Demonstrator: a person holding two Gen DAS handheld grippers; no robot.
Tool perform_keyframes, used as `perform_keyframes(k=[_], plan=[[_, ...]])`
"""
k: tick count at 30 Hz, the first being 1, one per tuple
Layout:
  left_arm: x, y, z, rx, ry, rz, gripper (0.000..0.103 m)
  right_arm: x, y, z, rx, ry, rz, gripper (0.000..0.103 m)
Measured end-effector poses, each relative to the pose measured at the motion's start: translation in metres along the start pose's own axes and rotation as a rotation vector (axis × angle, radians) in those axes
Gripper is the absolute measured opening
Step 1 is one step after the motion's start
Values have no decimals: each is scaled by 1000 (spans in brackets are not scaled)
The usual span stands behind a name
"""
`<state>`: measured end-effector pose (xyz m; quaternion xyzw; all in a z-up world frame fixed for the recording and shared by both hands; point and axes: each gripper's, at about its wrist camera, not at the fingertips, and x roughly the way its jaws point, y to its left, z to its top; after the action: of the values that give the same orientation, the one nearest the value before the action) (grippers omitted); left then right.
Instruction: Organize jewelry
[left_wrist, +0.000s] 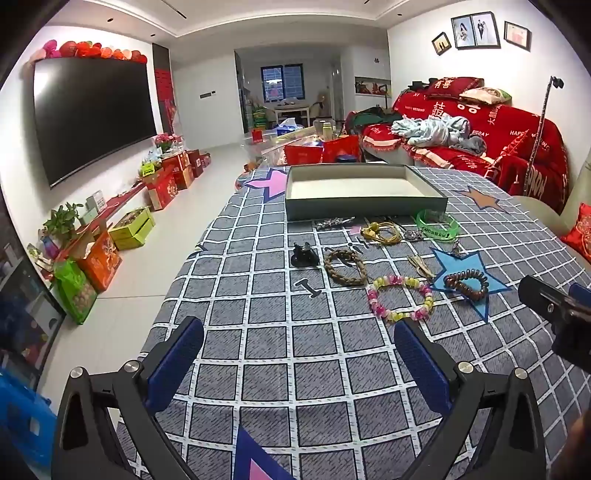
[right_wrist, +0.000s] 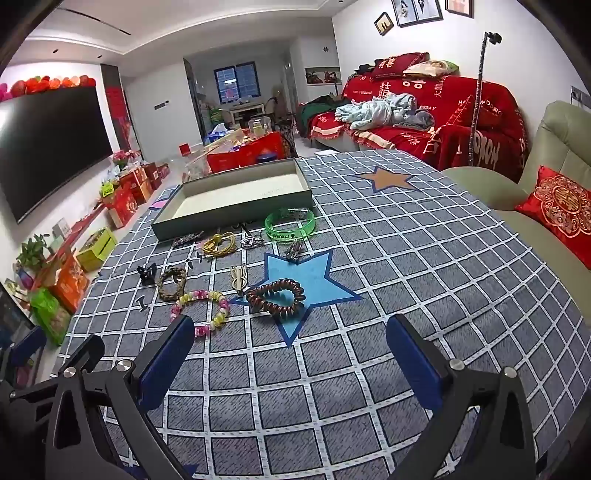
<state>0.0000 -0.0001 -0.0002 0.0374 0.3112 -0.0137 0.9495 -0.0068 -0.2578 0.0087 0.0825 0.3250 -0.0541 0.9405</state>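
Lower half of both frames: bare checked cloth (left_wrist: 280, 362), open passage. Mid-frame, jewelry scatter blocks: beaded bracelet (left_wrist: 400, 299), coil hair tie (right_wrist: 276, 297), green bangle (right_wrist: 290, 224). Upper centre, open tray (left_wrist: 364, 197) walls the far side

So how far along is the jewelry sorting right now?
Nothing is done: the box looks empty. Nothing is in hand: left gripper and right gripper are open. The beaded bracelet, coil tie, green bangle and the rest lie on the cloth.

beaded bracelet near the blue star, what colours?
Pink, yellow-green and white beaded bracelet; clearest in the left wrist view.
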Motion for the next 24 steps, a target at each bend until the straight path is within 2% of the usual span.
perform_keyframes(k=[4,6,13,24], plan=[[-4,0,-1,9,7,-28,103,1,0,-2,8,-13,10,103],[-5,-4,0,20,17,-11,103,-3,-1,1,13,-18,12,103],[-3,3,-5,-11,13,-18,103,2,1,2,9,3,33,103],[2,-1,-6,4,30,-16,103,5,3,2,-4,8,25,103]])
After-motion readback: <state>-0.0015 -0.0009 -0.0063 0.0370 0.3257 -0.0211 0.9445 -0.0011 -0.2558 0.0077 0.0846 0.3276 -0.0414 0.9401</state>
